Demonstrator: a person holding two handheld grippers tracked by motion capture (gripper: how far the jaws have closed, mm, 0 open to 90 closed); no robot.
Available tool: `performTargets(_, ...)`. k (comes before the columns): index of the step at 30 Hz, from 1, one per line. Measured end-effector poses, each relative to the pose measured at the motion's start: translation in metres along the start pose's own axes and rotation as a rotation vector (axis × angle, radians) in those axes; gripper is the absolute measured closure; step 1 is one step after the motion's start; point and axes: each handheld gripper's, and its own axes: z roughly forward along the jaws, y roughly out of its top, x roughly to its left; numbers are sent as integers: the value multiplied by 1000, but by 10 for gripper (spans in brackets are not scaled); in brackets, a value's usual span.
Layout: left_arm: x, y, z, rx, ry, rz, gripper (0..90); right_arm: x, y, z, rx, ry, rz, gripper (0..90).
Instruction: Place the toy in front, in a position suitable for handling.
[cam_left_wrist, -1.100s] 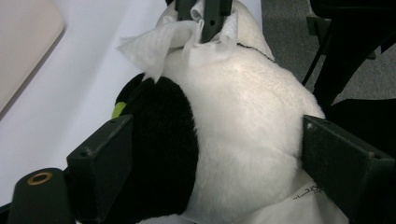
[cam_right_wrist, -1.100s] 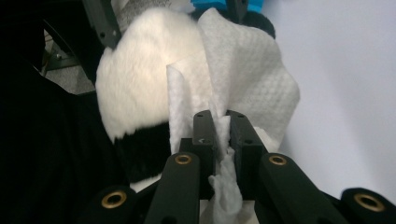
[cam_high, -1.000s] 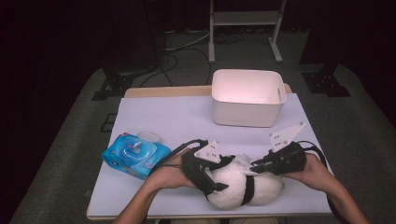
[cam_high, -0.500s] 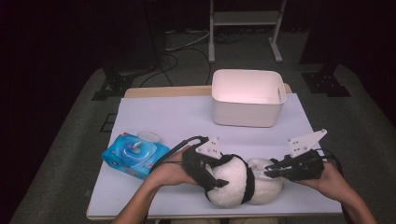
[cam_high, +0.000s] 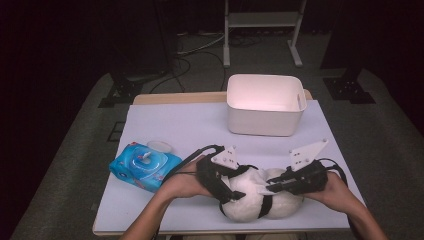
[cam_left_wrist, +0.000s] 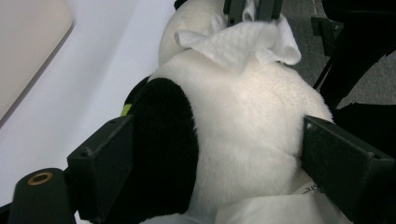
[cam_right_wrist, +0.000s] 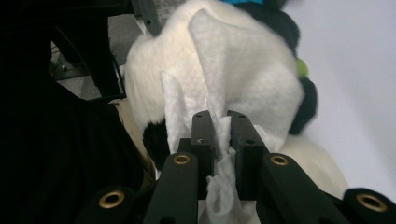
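Observation:
A white and black plush panda (cam_high: 252, 202) lies on its side at the table's front edge. My left gripper (cam_high: 227, 192) clasps it across the body: in the left gripper view one jaw presses the black patch and the other the white fur (cam_left_wrist: 243, 121). My right gripper (cam_right_wrist: 220, 123) is shut on a white wipe (cam_right_wrist: 219, 70), which is draped against the plush's (cam_right_wrist: 271, 79) white fur. In the high view the right gripper (cam_high: 267, 188) comes in from the right with its tips on the toy. The wipe (cam_left_wrist: 238, 39) also lies on the plush at the top of the left gripper view.
A blue pack of wipes (cam_high: 144, 166) lies at the left, with a small round white lid (cam_high: 159, 146) behind it. A white bin (cam_high: 265, 104) stands at the back of the white-covered table (cam_high: 180, 125). The person's forearms come in from the bottom.
The right gripper, wipe in its jaws, swung out to the right over the plush and has come back left. The left gripper and the plush have kept still.

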Motion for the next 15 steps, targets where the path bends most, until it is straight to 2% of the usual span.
performTargets(6, 3, -1, 2, -5, 6, -17, 125, 3, 18, 8, -38, 30, -31, 807)
performTargets(10, 4, -2, 1, 1, 1, -11, 126, 8, 29, 14, -39, 40, -67, 807)
performTargets(14, 3, -4, 1, -12, 0, -17, 126, 5, 26, 10, -32, 47, -55, 808)
performTargets(15, 4, -4, 1, -12, -1, -16, 127, 4, 23, 8, -20, 33, -49, 808)
